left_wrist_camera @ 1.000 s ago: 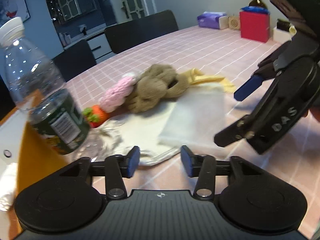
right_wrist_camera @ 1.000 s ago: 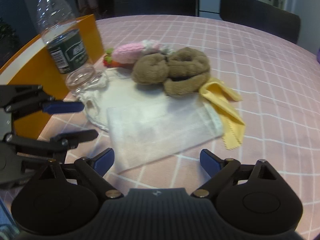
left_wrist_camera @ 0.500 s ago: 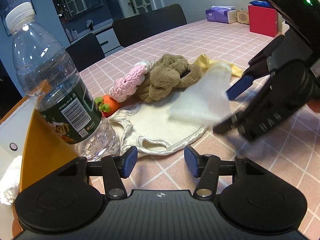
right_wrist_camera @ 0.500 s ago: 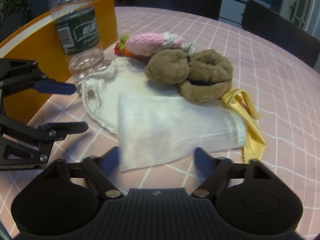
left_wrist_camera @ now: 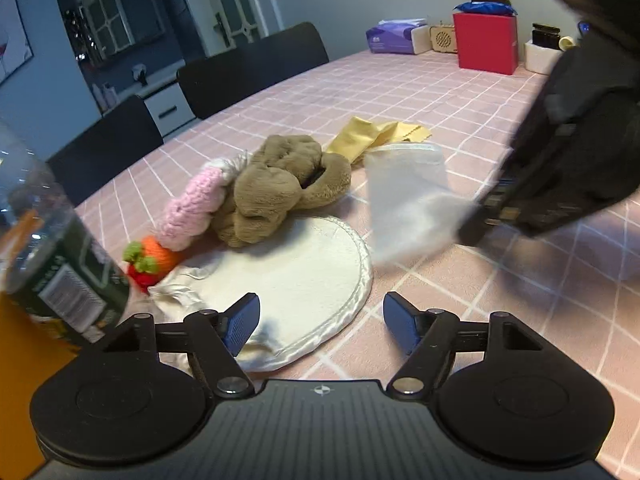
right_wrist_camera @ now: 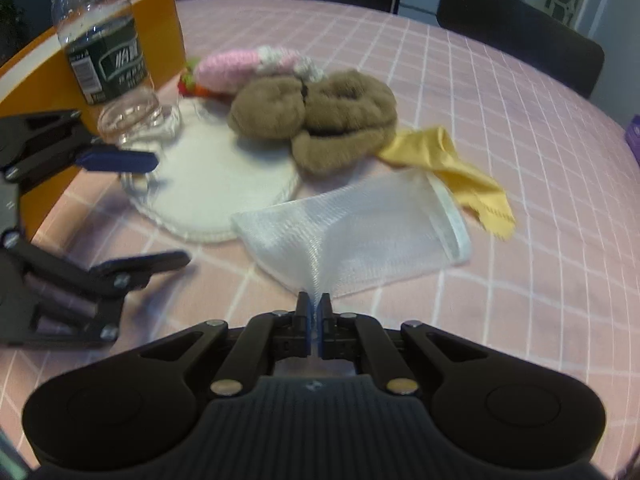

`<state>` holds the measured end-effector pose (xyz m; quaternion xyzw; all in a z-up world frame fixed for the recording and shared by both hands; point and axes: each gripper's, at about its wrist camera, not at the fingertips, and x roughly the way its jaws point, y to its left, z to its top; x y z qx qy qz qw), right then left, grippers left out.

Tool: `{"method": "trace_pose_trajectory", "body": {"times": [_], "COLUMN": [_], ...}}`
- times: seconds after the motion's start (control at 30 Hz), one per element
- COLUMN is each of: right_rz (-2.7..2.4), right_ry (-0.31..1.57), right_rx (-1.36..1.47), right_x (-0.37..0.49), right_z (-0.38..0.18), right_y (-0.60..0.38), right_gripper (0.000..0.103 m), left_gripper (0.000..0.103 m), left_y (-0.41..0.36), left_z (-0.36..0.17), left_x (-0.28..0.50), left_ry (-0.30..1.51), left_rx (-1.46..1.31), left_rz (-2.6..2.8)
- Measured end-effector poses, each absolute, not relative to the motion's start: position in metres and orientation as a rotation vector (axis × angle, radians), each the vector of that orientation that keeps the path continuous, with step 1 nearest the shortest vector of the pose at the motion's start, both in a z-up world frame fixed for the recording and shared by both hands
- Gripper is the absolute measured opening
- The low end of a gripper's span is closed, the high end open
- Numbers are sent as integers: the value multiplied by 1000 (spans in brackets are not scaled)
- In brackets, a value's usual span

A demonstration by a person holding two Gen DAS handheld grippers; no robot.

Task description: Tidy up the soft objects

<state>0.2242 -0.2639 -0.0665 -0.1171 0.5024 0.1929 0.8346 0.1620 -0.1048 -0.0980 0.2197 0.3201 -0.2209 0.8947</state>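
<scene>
White mesh bag [right_wrist_camera: 352, 236] pulled off cream pad [left_wrist_camera: 308, 276] — right gripper [right_wrist_camera: 315, 316] just clamped its corner; left gripper [left_wrist_camera: 320, 322] widened, empty.

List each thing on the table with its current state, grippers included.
Right gripper: shut on the mesh bag.
Mesh bag: pinched at one edge, bunched.
Left gripper: open, empty, jaws just widened.
Water bottle: upright.
Round white pad: lying flat.
Yellow cloth: crumpled.

Both grippers, the left gripper [left_wrist_camera: 320, 322] and the right gripper [right_wrist_camera: 315, 314], are showing black linkage arms, silver screws and blue finger pads.
</scene>
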Motion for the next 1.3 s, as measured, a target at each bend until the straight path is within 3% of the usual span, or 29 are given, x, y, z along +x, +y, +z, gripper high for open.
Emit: {"method": "trace_pose_trajectory", "body": {"times": [0.17,0.27,0.33,0.37,0.43,0.53,0.93,1.07,1.17,1.2,1.23,1.3], "right_rz": [398,406,408,409,408,413,348,334,348,351,340,330], "right_ry": [1054,1034,993,966,910,887,1000,971,931,922,911,909], "right_rx": [-268,-271,-288,-289,-260,-188,-50,-133,-156,-154,-157,-151], "right_x": [209,207,205,205,206,216,254,252,248,248,248,251], "right_z": [-68,-67,-61,-57,-52,-54,-84,-89,-88,-87,-86,-84], "right_y": [-281,-288,-289,-290,-292,-298,-301,-289,-288,-289,-290,-294], "right_gripper": [4,30,56,63,88,93,93,87,75,64,45,29], "left_gripper": [90,92,93,93,93,88,45,33,29,29,28,28], "left_y": [-112,-110,-107,-104,-98,-94,-96,-96,-96,-96,-96,-97], "left_z": [-102,-102,-103,-103,-103,-103,-99,-100,-100,-100,-100,-100], "left_x": [177,185,190,192,197,198,204,202,201,199,198,196], "left_ry": [698,720,733,744,766,771,774,768,764,762,762,761], "left_rx": [404,367,340,319,268,245,246,249,248,248,246,244], "left_rz": [-414,-404,-398,-399,-405,-420,-374,-351,-341,-338,-336,-336]}}
